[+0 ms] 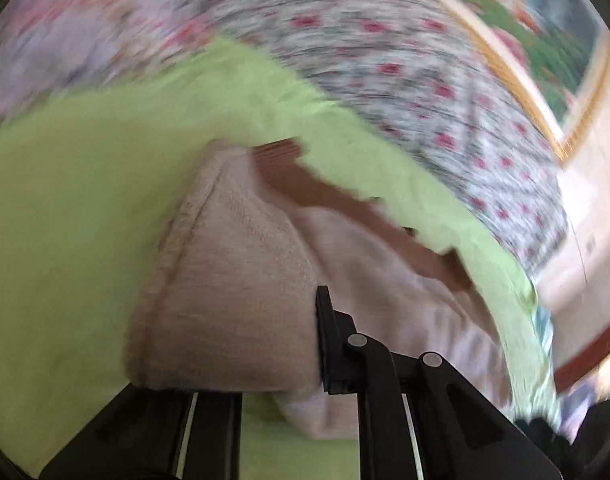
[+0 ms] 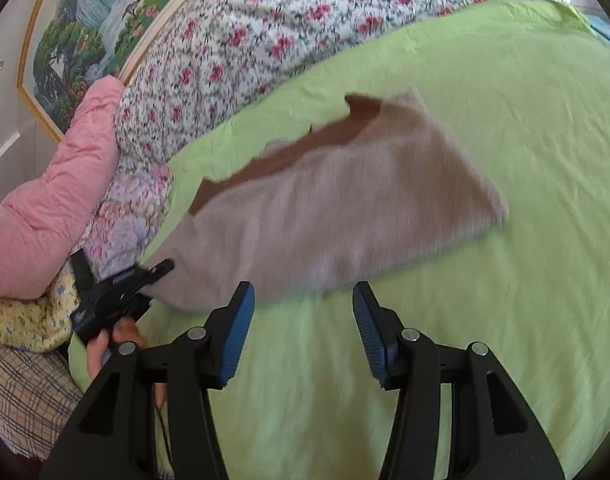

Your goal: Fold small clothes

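A beige knitted garment with a brown collar band [image 2: 337, 208] lies folded on the lime green sheet [image 2: 505, 120]. My left gripper [image 1: 297, 340] is shut on the beige garment [image 1: 233, 288] at one edge, and the cloth covers its left finger. In the right wrist view the left gripper [image 2: 161, 270] grips the garment's left corner. My right gripper [image 2: 303, 332] is open and empty, just in front of the garment's near edge, above the sheet.
A floral quilt [image 2: 265, 32] is bunched along the far side of the bed. A pink padded blanket [image 2: 57, 184] and a flowered pillow [image 2: 121, 224] lie at the left. A framed landscape picture [image 2: 77, 24] hangs behind.
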A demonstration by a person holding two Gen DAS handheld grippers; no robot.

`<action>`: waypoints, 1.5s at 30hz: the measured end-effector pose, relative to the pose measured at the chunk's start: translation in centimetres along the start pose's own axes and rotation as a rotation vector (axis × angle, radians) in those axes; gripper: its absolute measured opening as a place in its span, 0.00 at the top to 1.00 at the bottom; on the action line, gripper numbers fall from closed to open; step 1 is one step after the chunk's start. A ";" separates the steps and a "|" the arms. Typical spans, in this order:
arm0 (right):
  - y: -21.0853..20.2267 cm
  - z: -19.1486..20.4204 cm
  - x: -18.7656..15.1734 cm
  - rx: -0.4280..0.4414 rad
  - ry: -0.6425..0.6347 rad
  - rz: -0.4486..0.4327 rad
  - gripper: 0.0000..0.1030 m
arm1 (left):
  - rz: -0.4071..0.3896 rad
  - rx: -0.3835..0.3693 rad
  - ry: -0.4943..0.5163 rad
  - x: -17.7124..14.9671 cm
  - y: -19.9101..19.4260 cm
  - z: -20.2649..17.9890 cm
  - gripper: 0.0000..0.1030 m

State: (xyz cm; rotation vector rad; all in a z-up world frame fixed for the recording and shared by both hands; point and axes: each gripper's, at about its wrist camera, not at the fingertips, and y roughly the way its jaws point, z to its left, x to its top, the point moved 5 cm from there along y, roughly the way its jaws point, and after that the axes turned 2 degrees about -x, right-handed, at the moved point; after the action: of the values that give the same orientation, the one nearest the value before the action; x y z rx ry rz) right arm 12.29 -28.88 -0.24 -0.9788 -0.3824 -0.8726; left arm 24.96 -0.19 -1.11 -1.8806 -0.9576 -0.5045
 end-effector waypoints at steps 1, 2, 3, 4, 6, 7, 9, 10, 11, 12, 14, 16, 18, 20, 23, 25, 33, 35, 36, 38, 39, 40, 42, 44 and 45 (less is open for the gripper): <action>0.2 -0.3 1.3 0.001 0.000 -0.005 0.49 | -0.007 -0.031 0.041 0.1 -0.2 -1.5 0.90; 0.4 -0.4 2.1 -0.001 -0.009 -0.007 0.49 | -0.014 -0.061 0.081 0.1 -0.3 -3.1 0.91; 0.6 -0.5 2.9 0.006 -0.017 -0.009 0.49 | -0.016 -0.088 0.119 0.0 -0.3 -4.6 0.92; 1.0 -0.8 4.1 0.032 -0.011 -0.004 0.49 | -0.008 -0.111 0.162 -0.2 0.0 -6.3 0.93; 2.0 -1.5 5.7 0.084 0.032 0.016 0.49 | 0.019 -0.145 0.242 -1.2 0.8 -9.2 0.93; 2.7 -1.9 6.6 0.093 0.047 0.028 0.49 | 0.042 -0.149 0.285 -2.1 1.7 -10.7 0.93; 4.3 -2.5 8.1 0.126 0.066 0.061 0.49 | 0.084 -0.151 0.335 -3.4 3.3 -12.4 0.93; 5.0 -2.6 8.5 0.150 0.077 0.079 0.49 | 0.108 -0.154 0.350 -4.2 4.3 -12.9 0.94; 6.0 -2.8 9.0 0.189 0.103 0.104 0.49 | 0.130 -0.155 0.356 -4.9 5.3 -13.2 0.94; 6.9 -2.8 9.3 0.216 0.118 0.124 0.49 | 0.152 -0.157 0.359 -5.5 6.1 -13.5 0.94; 9.2 -2.5 9.7 0.254 0.143 0.181 0.46 | 0.175 -0.156 0.373 -6.5 7.0 -13.8 0.94; 11.6 -1.5 10.0 0.287 0.126 0.237 0.44 | 0.165 -0.163 0.383 -6.7 7.0 -14.0 0.94; 13.9 -0.1 9.9 0.330 0.113 0.291 0.43 | 0.160 -0.174 0.380 -6.5 6.8 -13.9 0.94; 15.6 1.2 10.2 0.375 0.100 0.319 0.43 | 0.157 -0.185 0.381 -6.4 6.3 -13.6 0.94; 18.3 2.9 11.1 0.423 0.112 0.348 0.43 | 0.159 -0.179 0.401 -6.5 6.1 -13.6 0.94; 19.8 4.1 11.7 0.443 0.114 0.368 0.51 | 0.157 -0.165 0.424 -6.7 5.8 -13.7 0.94; 15.4 6.9 16.5 0.405 -0.101 0.252 0.84 | 0.122 -0.253 0.477 -5.6 3.5 -18.7 0.94; 13.2 5.4 18.1 0.375 -0.114 0.203 0.84 | 0.157 -0.294 0.488 -6.0 4.3 -21.3 0.93; 12.5 4.5 18.7 0.347 -0.121 0.186 0.84 | 0.175 -0.310 0.497 -6.6 4.9 -22.5 0.93; 11.4 1.4 19.3 0.291 -0.110 0.167 0.84 | 0.206 -0.323 0.508 -8.1 6.3 -23.9 0.93; 11.2 -0.1 19.3 0.269 -0.098 0.165 0.84 | 0.230 -0.322 0.509 -8.9 7.1 -24.3 0.93; 11.3 -2.2 18.9 0.232 -0.085 0.172 0.84 | 0.256 -0.317 0.512 -10.0 8.1 -24.7 0.93; 11.6 -4.7 18.3 0.200 -0.066 0.186 0.84 | 0.284 -0.301 0.521 -11.7 9.3 -25.0 0.93; 12.2 -7.0 17.3 0.174 -0.033 0.203 0.84 | 0.302 -0.286 0.525 -12.8 10.2 -24.8 0.93; 12.4 -7.9 16.9 0.174 -0.024 0.206 0.84 | 0.307 -0.278 0.526 -13.3 10.5 -24.7 0.93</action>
State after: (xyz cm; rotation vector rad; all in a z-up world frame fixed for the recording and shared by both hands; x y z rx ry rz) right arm 31.70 -40.17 -0.56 -0.8517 -0.3645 -0.6310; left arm 26.37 -29.97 -4.14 -1.9454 -0.2565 -0.9201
